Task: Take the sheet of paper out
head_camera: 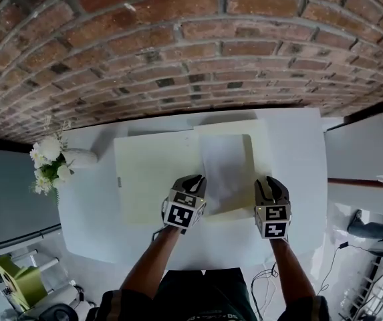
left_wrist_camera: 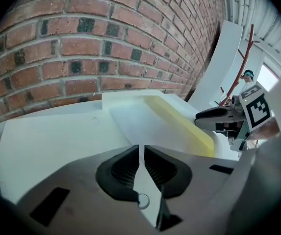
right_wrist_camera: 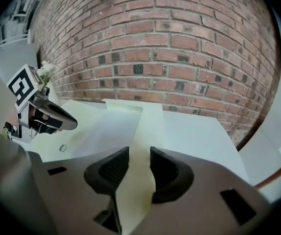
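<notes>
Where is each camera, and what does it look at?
Head view: on the person's head, facing steeply down at the folder and sheet of paper; forearms, left gripper, right gripper show.
Left gripper view: on the left gripper, facing the brick wall past its own shut jaws.
Right gripper view: on the right gripper, same way, past its open jaws.
Shared: both gripper views show the folder and the other gripper.

The surface (head_camera: 298, 179) stands against the brick wall (head_camera: 191, 45), with a vase of flowers (head_camera: 51, 162) at its left end. An open folder (head_camera: 151, 179) lies on the middle of the surface, and the sheet of paper (head_camera: 226, 169) lies on the folder's right half. The left gripper (head_camera: 194, 182) is at the sheet's near left edge, the right gripper (head_camera: 270, 186) at the folder's near right corner.
</notes>
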`<state>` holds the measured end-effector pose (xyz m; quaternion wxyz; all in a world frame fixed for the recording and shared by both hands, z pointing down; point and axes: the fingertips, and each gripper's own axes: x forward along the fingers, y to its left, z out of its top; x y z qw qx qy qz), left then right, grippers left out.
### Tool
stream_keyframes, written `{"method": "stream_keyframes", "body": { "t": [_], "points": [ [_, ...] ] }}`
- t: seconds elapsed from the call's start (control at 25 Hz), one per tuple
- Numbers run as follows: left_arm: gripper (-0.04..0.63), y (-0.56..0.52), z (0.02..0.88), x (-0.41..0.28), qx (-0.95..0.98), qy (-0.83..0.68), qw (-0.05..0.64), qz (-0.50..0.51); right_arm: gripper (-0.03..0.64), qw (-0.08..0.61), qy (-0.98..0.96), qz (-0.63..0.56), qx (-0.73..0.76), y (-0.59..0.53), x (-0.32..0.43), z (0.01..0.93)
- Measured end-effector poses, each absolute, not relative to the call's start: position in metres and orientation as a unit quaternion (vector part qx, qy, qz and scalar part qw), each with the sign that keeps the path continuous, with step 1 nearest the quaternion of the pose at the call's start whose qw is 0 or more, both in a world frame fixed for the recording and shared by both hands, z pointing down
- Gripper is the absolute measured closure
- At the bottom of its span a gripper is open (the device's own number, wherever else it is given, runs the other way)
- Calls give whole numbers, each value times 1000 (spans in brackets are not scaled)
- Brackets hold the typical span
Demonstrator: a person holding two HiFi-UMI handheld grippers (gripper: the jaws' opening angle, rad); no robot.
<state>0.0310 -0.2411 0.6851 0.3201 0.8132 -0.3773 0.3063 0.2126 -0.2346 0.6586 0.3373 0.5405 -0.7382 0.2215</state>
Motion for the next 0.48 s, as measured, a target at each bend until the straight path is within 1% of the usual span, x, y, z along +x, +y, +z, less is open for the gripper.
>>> {"method": "stream_keyframes", "body": {
  "t": [0.08,0.12,0.16,0.2,0.4,0.48],
  "points": [
    [579,-242,690,31,810,-379,326,307,431,341,-737,216,542,-235,212,660],
    [560,-242,692,31,807,-381,332,306,431,342,-737,212,543,-235,211,660],
    [512,-243,695,31,803,-382,339,306,431,342,-738,208,543,-236,211,660],
    [491,-243,697,31,799,-384,345,307,431,342,-739,206,543,-235,211,660],
    [454,-249,705,34,782,-401,366,305,431,337,-740,199,546,-235,212,659],
    [455,-252,710,34,771,-412,369,316,431,334,-740,198,549,-235,212,658]
  ]
}}
